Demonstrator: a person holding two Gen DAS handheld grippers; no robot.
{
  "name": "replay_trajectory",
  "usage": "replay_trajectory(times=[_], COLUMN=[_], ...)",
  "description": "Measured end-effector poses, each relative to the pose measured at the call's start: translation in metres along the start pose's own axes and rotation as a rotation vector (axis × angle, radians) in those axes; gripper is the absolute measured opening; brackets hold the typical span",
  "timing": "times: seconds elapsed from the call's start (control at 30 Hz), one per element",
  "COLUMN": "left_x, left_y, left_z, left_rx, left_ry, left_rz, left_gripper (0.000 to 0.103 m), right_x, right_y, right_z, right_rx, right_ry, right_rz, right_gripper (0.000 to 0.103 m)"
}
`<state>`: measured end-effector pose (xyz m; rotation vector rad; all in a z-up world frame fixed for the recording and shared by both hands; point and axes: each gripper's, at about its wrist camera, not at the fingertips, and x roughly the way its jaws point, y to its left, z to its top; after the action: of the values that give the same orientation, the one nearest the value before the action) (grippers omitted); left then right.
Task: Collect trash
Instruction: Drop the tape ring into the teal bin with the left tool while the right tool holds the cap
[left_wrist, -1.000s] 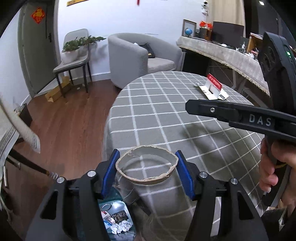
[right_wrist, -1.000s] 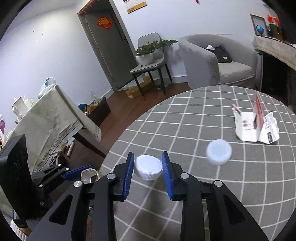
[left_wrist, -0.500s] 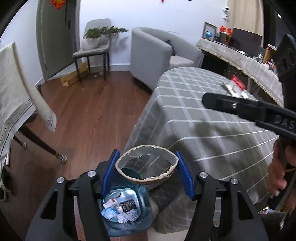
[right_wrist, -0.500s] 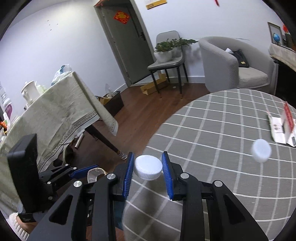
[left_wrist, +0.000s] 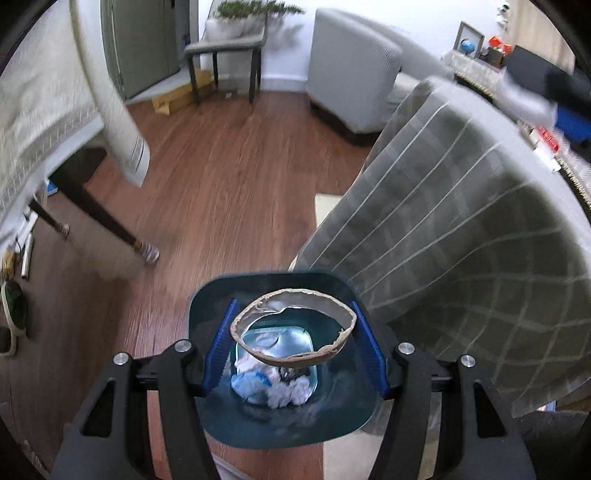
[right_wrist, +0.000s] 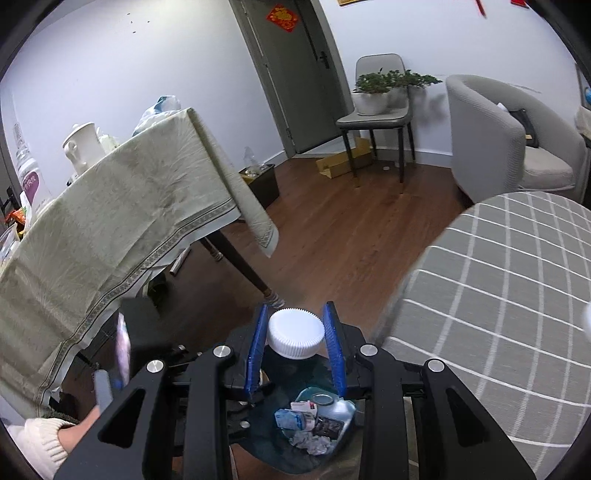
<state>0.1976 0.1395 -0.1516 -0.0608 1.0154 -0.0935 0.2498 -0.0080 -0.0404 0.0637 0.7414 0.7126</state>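
Wooden floor (right_wrist: 332, 236), pale wall (right_wrist: 122, 74), grey armchair (right_wrist: 491, 140), and a checked-cloth round table (right_wrist: 509, 288).

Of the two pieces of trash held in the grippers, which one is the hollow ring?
The brown cardboard ring in the left gripper: the bin shows through it. The right gripper clamps a solid white ribbed cap.

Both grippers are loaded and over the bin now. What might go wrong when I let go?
The tape ring in the left gripper sits squarely over the blue bin, so it will probably land inside. The white cap in the right gripper hangs nearer the bin's far edge; it might clip the rim and roll across the wood floor. The two grippers are close together and might bump.
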Motion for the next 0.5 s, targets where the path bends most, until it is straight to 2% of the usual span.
replay_trajectory(times=[0.3,0.5], left_x=[0.050,0.075], left_y=[0.034,0.049], left_z=[-0.042,-0.070], left_rx=[0.009,-0.017], left_ry=[0.159,0.262], left_rz=[0.040,0.005], left_gripper=[0.064,0.064], right_x=[0.033,0.052], right_y=[0.030,0.042], right_z=[-0.001,-0.003], right_rx=[-0.022,-0.038], right_ry=[0.039,0.068], right_rz=[0.033,0.039], right_gripper=[0.031,0.031])
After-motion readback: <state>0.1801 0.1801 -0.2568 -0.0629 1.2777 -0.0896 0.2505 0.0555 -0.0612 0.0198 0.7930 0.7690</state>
